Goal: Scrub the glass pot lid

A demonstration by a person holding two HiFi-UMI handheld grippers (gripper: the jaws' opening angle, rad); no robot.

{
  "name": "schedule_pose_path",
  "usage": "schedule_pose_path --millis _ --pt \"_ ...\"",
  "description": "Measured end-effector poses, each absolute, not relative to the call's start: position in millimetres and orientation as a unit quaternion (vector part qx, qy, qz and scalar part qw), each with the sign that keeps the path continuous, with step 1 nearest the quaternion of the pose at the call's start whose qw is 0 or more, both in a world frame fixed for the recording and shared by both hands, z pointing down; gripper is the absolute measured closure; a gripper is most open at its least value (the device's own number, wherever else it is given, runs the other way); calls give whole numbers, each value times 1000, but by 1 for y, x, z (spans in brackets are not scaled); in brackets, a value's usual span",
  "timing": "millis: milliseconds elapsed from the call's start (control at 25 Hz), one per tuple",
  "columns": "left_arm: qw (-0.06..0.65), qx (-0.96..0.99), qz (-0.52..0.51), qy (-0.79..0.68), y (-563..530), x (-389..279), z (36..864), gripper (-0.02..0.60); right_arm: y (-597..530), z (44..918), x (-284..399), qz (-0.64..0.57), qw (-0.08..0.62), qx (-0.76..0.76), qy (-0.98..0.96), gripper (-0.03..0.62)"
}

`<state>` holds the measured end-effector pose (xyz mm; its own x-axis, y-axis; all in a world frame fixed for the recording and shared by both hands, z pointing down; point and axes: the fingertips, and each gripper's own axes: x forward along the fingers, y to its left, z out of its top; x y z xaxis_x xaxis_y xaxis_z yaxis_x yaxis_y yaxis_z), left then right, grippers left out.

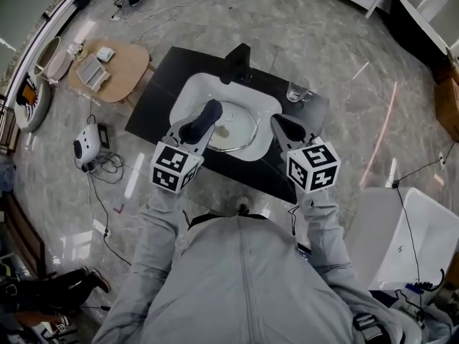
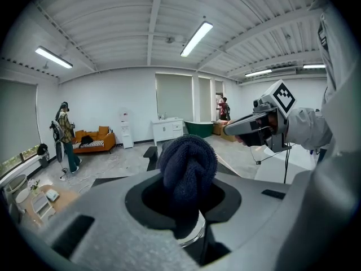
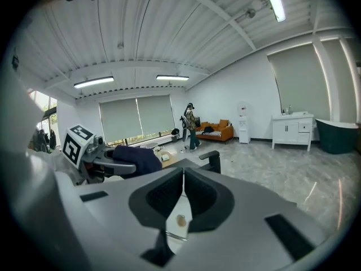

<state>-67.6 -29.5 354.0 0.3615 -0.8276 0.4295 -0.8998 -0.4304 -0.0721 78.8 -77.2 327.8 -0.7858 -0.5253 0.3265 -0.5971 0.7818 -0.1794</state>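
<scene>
While the black rectangular bench (image 1: 154, 110) carries everything at working height in front of the person, the white rounded basin (image 1: 188, 92) on it looks to be there to catch water and keep the work from sliding. The round glass pot lid (image 1: 240, 124) lies flat inside the basin, near its middle, face up to the scrubbing. Left tongs (image 1: 208, 113) are clenched on a bunched dark blue terry cloth (image 1: 203, 119), the wad bulging out past the tips (image 2: 187, 165), so that soft cloth and not hard plastic would meet the glass; it hovers over the lid's left part. Right tongs (image 1: 276, 124) sit pressed together with nothing seen between them (image 3: 183, 191), poised at the lid's right edge, probably to steady it. A small brownish spot (image 3: 181, 221) on the glass below is a likely target.
</scene>
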Motion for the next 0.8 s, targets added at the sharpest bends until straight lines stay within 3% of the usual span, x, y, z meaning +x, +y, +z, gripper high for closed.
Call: schedule_pose_path --millis 800 --pt "97 832 284 -466 -85 -107 430 494 -109 384 58 194 155 360 -899 563"
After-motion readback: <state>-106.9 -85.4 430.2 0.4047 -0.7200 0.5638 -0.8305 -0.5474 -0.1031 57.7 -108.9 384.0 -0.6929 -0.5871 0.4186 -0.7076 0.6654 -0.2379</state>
